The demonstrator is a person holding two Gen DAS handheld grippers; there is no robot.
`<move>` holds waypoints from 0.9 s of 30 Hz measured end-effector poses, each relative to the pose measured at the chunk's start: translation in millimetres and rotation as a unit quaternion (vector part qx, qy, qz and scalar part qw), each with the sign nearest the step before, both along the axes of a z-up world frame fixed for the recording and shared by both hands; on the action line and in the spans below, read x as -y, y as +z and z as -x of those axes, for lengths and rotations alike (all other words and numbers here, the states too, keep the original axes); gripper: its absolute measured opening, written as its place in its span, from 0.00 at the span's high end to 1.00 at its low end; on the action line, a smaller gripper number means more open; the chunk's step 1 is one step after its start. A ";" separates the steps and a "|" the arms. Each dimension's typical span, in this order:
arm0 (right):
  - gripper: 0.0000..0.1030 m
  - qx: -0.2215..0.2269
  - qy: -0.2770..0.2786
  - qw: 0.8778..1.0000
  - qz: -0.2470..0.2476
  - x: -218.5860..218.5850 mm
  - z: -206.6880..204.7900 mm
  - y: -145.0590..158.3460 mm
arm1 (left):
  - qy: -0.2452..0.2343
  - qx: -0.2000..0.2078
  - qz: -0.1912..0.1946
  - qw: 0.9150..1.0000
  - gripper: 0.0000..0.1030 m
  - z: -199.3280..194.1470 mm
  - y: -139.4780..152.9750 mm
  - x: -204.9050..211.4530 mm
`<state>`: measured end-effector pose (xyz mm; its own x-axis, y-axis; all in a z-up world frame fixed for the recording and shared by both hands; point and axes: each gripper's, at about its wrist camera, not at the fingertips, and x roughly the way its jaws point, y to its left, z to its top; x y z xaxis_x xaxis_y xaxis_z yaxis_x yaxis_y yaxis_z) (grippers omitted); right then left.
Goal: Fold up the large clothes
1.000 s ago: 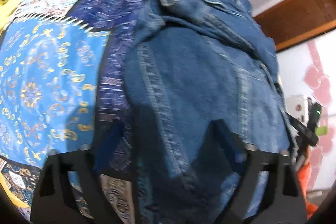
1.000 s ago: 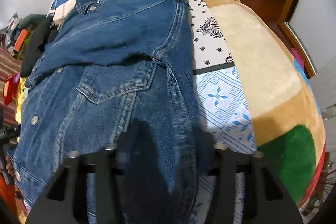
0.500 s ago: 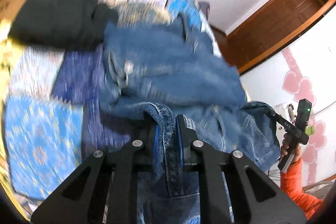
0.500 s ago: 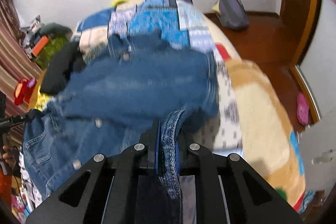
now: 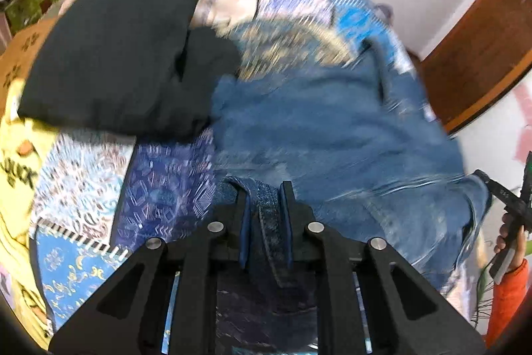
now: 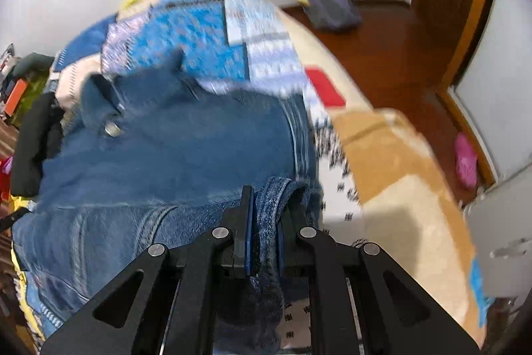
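Two black two-finger grippers are pinching the near hem of a blue denim jacket (image 5: 332,128) that is spreading across a patchwork bed quilt in blue, white and tan (image 5: 166,185). The left gripper (image 5: 264,215) is pressing its blue-padded fingers (image 5: 244,232) together on a thick fold of the hem, near the middle of the left wrist view. The right gripper (image 6: 266,222) is likewise clamping a bunched strip of the same denim at the jacket's near right edge. In the right wrist view the jacket (image 6: 173,162) is lying with its collar at the far end, a round metal button (image 6: 112,130) showing just below it.

A folded black garment (image 5: 113,55) is resting on the quilt at the far left, touching the jacket's far left edge. A yellow panel of the quilt (image 5: 13,168) at the near left is carrying dark lettering, too blurred and cut off to read with certainty. At the right rim of the left wrist view, a hand in an orange sleeve (image 5: 510,235) is gripping the other tool's dark handle, which is bearing small white characters too small to read.

A grey backpack (image 6: 329,2) is sitting on the reddish wooden floor (image 6: 392,55) by the far wall, and a pink slipper (image 6: 465,158) is lying near a white door on the right. Much of both views is motion-blurred.
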<state>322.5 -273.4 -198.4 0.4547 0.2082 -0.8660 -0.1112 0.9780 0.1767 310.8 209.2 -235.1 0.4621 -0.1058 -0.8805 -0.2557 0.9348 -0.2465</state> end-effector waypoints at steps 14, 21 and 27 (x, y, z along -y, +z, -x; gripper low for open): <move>0.58 -0.001 0.033 0.999 -0.005 13.6 42.2 53.4 | -0.025 0.034 -0.028 0.999 0.42 41.6 52.9 6.8; 0.57 0.001 0.061 0.998 -0.006 6.9 68.2 50.1 | -0.030 0.033 0.000 0.999 0.42 73.9 53.4 10.9; 0.57 -0.006 0.052 0.999 -0.015 9.2 77.0 31.2 | -0.036 -0.002 0.036 0.999 0.42 85.8 23.2 26.9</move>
